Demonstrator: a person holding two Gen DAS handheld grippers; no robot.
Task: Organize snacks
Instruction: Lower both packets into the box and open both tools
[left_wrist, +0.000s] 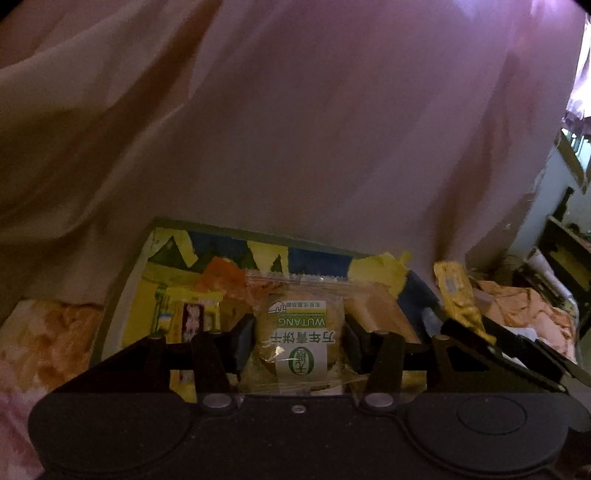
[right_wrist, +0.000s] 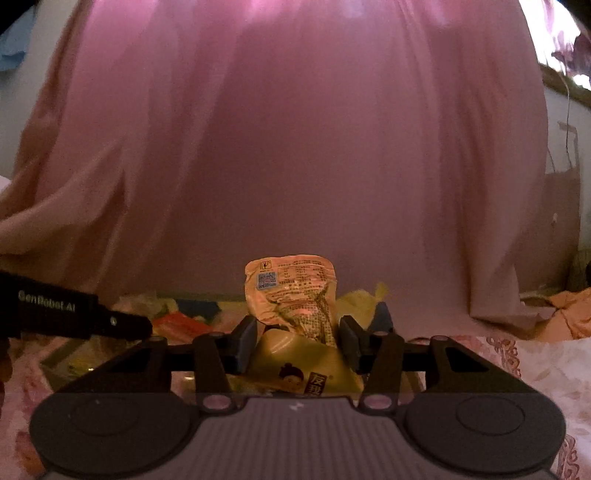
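A clear-wrapped Wutang biscuit packet (left_wrist: 295, 332) is clamped between the pads of the left gripper (left_wrist: 295, 341), above a tray (left_wrist: 122, 295) of mixed snacks; an orange vacuum-sealed snack pouch (right_wrist: 295, 295) is pinched upright in the right gripper (right_wrist: 297, 341), over a yellow packet (right_wrist: 295, 369); a pink curtain (right_wrist: 295, 147) is seen behind.

the pink curtain (left_wrist: 332, 129) hangs close behind the snack box (left_wrist: 122, 295), blocking forward; above the box is free.
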